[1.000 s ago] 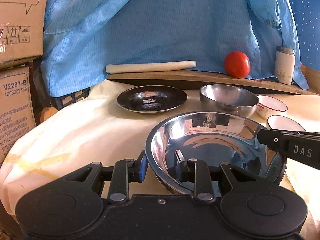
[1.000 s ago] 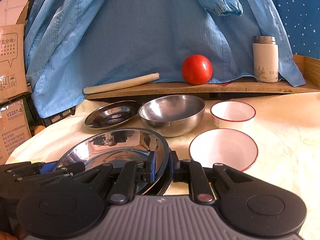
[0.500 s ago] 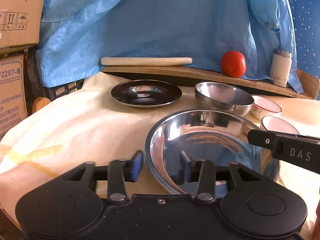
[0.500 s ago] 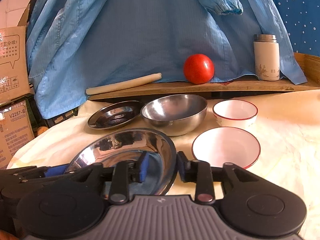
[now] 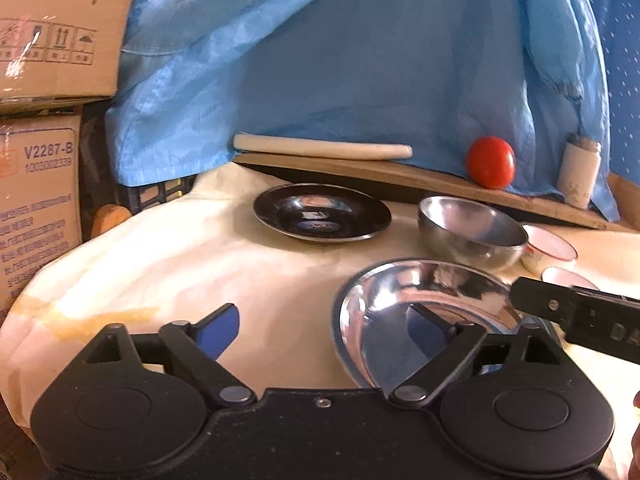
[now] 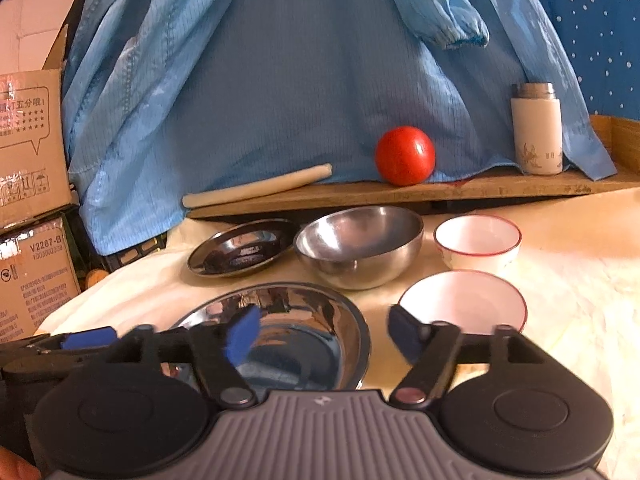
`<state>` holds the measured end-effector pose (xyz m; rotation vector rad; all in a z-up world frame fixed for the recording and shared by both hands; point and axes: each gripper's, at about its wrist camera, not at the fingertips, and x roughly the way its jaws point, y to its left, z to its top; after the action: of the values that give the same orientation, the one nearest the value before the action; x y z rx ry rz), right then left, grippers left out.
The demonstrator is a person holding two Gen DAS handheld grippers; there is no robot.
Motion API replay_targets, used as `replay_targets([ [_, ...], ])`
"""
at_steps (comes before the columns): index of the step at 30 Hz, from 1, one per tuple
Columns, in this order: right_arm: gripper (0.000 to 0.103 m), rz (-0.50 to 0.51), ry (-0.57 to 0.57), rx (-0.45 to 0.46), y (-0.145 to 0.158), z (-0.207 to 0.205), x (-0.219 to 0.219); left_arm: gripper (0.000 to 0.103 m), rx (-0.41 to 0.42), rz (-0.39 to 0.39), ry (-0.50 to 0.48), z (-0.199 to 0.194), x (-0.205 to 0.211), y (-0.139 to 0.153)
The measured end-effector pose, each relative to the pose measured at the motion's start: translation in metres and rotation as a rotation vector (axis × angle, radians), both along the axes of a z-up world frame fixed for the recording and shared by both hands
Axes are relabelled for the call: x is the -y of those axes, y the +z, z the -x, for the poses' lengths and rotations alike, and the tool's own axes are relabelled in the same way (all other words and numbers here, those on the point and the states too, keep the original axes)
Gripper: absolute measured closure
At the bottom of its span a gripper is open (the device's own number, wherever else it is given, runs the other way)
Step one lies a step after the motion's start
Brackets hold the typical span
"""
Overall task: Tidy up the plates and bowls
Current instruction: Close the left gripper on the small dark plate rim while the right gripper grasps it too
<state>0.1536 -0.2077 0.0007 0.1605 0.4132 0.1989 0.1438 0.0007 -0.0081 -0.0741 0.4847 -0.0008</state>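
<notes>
Both tongs have just been opening and stand spread, tilted slightly downward: left tongs straddle the left rim of the wide shiny steel plate on the cream-covered counter; right tongs straddle its right rim, pads clear.

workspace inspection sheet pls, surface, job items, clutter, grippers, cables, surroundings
surface: cream cloth over the table, wrinkled.
job's things: large steel plate nearest; small steel plate, steel bowl, white red-rimmed bowl and white red-rimmed plate behind it, all apart, none stacked.
clutter: tomato, white flask and pale stick on a wooden board.
grippers: left gripper and right gripper both open, jaws just opened, each straddling the large steel plate's rim without pressing.
cables: nothing seen.
surroundings: blue garment hanging behind; cardboard boxes at left.
</notes>
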Motion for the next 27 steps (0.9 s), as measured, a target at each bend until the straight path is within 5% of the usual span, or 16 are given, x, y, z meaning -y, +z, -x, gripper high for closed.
replay_targets([
  [2,0.013,0.002,-0.007,0.012,0.002,0.000,0.000,0.002,0.000,0.020,0.019,-0.003,-0.009,0.001],
  [7,0.003,0.015,-0.012,0.050,0.009,-0.004,-0.002,0.001,0.006,0.097,0.086,-0.017,-0.040,0.007],
  [20,0.000,0.044,0.073,0.081,0.050,-0.060,-0.017,0.001,-0.052,0.287,0.159,-0.085,-0.085,0.017],
  [27,0.000,-0.067,0.171,0.007,0.063,-0.123,-0.022,0.001,-0.043,0.250,0.215,-0.121,-0.086,0.010],
])
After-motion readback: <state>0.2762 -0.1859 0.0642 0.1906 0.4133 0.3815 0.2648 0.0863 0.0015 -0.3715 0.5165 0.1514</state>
